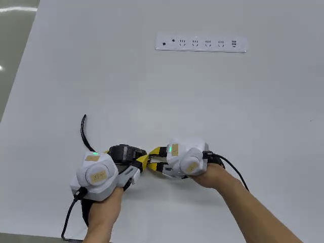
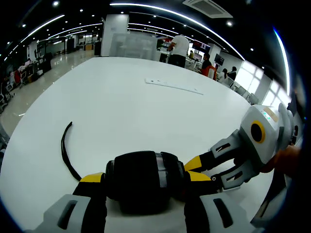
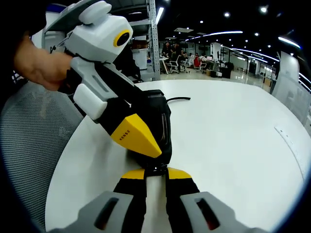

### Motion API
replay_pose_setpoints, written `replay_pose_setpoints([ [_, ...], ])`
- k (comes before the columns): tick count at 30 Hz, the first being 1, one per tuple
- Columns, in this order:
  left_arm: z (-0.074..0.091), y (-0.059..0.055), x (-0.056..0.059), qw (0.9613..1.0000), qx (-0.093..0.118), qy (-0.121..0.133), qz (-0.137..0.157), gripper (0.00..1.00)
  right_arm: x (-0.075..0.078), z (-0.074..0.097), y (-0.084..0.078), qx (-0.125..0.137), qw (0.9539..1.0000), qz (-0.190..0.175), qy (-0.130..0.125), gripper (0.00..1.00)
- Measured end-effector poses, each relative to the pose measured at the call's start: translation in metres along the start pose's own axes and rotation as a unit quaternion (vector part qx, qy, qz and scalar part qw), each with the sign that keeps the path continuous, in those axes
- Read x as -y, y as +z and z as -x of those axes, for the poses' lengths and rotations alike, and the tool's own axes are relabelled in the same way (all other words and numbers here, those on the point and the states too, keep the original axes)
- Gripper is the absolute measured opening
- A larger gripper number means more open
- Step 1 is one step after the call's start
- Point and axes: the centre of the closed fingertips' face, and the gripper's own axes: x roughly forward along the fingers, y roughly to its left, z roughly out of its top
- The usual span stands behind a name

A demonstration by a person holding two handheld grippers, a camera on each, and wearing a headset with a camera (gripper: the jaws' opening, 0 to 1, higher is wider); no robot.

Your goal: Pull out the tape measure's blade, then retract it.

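Head view: tape measure [image 1: 125, 151] lies low on the white table [image 1: 152, 91], left of centre, and the left gripper [image 1: 129, 158] is clamped across its black case. The right gripper [image 1: 152, 158] meets it nose to nose. A power strip [image 1: 201, 43] sits well apart at the far side, and a black strap [image 1: 83, 132] curls just beside the case. Left gripper view: the case fills the gap between the yellow-tipped jaws, held by its flat sides. Right gripper view: jaws narrow, nearly together, apparently pinching the end hook [image 3: 155, 169] at the case mouth; no blade is out yet. The case likely handles hard, dense and non-slippery. The blade is likely thin, springy steel that snaps back, so grip the hook tab, pull straight and release slowly.
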Motion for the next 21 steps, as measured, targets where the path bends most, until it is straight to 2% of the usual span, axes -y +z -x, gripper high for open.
replay_pose_setpoints([
  [12,-0.0006,-0.0006,0.0006,0.9999,-0.005,-0.002,-0.009,0.63,-0.0009,-0.0015,-0.0015,-0.003,1.0,-0.001,0.001,0.13],
  [21,-0.0016,-0.0007,0.0006,1.0,-0.007,-0.003,-0.006,0.64,0.0011,-0.0025,-0.0023,-0.014,0.9998,0.007,-0.008,0.16],
])
